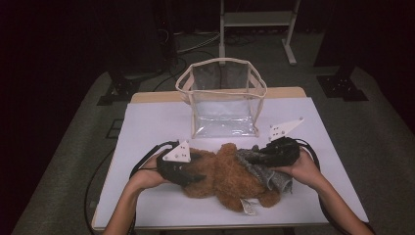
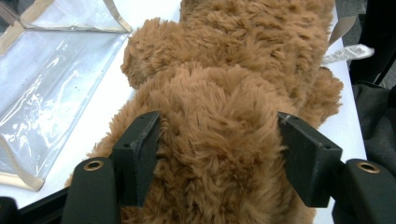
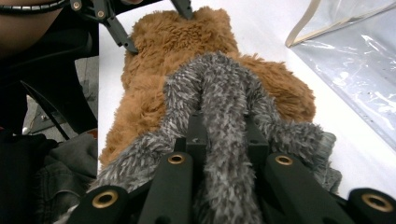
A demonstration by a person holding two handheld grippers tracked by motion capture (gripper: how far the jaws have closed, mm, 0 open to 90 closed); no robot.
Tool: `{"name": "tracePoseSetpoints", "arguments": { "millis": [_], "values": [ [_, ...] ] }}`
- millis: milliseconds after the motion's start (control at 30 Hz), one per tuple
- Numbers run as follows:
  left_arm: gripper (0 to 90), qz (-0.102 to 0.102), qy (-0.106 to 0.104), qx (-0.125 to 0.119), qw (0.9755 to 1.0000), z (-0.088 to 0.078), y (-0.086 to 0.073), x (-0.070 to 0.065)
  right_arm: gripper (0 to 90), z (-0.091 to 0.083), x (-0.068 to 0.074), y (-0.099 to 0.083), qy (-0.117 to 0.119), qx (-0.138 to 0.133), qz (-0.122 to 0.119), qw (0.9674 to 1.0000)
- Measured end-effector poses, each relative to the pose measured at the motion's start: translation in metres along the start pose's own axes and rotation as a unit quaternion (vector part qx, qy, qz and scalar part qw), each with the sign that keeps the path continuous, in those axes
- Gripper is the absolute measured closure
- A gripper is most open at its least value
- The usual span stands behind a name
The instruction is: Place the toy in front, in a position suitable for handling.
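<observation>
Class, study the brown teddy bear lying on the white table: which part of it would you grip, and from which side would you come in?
Grip the brown teddy bear across its rounded end nearest the left gripper, coming in level from that side. It lies lengthwise across the table, so this bulge faces the jaws and its soft plush fits between them. The other end is draped in the grey furry cloth that the right gripper pinches.

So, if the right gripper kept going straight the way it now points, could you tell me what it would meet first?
Most likely the brown teddy bear. The right gripper is shut on a grey furry cloth draped over the bear, which lies directly ahead; beyond it sits the left gripper. Depth is hard to judge.
</observation>
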State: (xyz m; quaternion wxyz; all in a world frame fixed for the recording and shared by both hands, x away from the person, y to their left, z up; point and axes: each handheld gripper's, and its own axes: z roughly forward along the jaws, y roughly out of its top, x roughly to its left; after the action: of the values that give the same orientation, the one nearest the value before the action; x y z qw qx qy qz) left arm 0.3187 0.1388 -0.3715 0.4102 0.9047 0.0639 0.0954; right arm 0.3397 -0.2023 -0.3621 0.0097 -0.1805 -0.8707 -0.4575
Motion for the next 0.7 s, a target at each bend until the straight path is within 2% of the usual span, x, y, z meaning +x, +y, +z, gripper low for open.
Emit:
{"name": "tracePoseSetpoints", "arguments": {
  "millis": [200, 433, 700],
  "values": [
    [33.0, -0.003, -0.009, -0.003, 1.0, 0.0014, -0.0011, 0.0001, 77.6, 0.004, 0.0052, -0.0032, 0.007, 0.001, -0.003, 1.0],
    [31.7, -0.005, -0.009, -0.003, 0.9999, 0.0033, -0.0017, -0.0012, 77.6, 0.0045, 0.0049, -0.0046, 0.01, -0.005, -0.002, 0.9999],
    [31.8, -0.001, -0.005, 0.002, 1.0, 0.0037, -0.0004, -0.0019, 77.5, 0.0039, 0.0058, 0.0037, 0.0, -0.004, -0.016, 0.9999]
  ]
}}
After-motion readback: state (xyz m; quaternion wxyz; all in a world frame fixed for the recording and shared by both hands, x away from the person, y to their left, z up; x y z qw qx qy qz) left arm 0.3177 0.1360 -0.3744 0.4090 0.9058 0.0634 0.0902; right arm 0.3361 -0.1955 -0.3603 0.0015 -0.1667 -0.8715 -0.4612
